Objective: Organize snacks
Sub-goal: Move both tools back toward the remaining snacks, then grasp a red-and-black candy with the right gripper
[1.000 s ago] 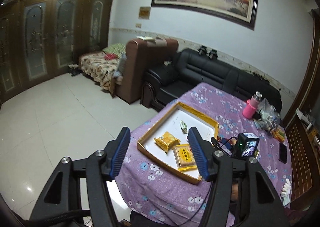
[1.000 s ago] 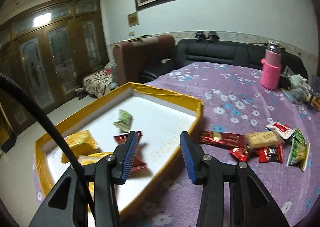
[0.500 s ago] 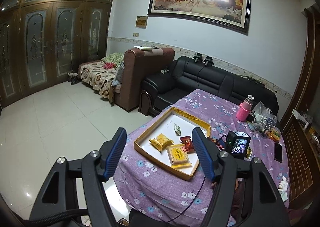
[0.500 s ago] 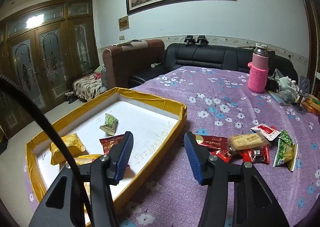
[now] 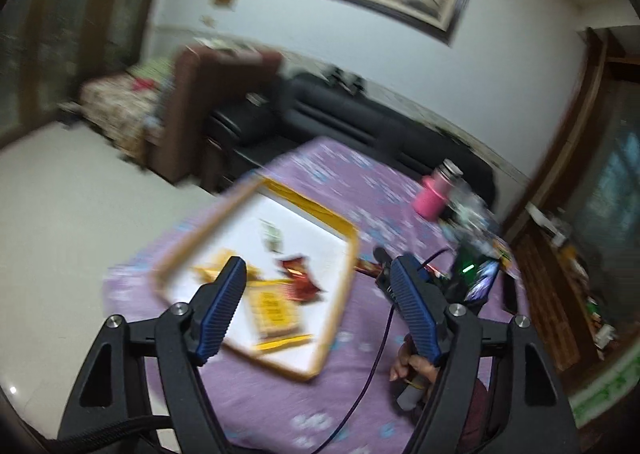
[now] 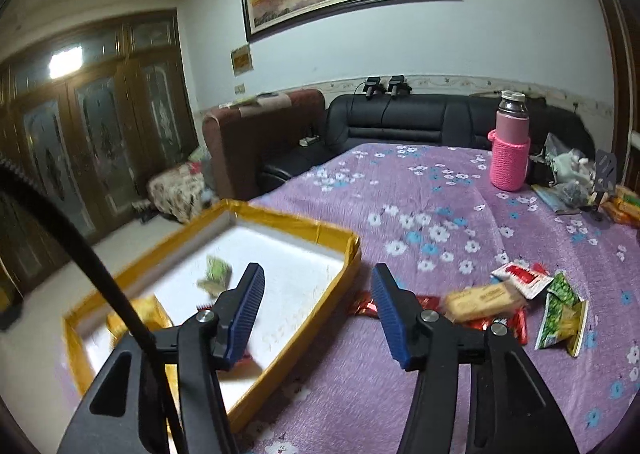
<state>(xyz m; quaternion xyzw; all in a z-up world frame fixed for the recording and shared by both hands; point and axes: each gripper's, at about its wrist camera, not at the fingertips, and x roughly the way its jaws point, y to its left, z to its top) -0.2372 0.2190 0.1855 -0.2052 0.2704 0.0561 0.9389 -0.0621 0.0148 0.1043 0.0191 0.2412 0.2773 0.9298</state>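
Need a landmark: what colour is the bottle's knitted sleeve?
Pink; the bottle's knitted sleeve shows best in the right wrist view.

Gold tray [image 6: 304, 222] — loose snacks [image 6: 486, 300] beside

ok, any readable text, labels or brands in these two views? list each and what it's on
None can be read with confidence.
Gold script on the tray floor: handwriting-like, not legible.
Print on the yellow packet in the tray: motion-blurred.
Print on the beige biscuit bar: blurred.
White marks on the red-and-white sachet: too small.
Green snack pack: no letters resolvable.
Small wall plaque: too small.
Lit device screen: blurred.
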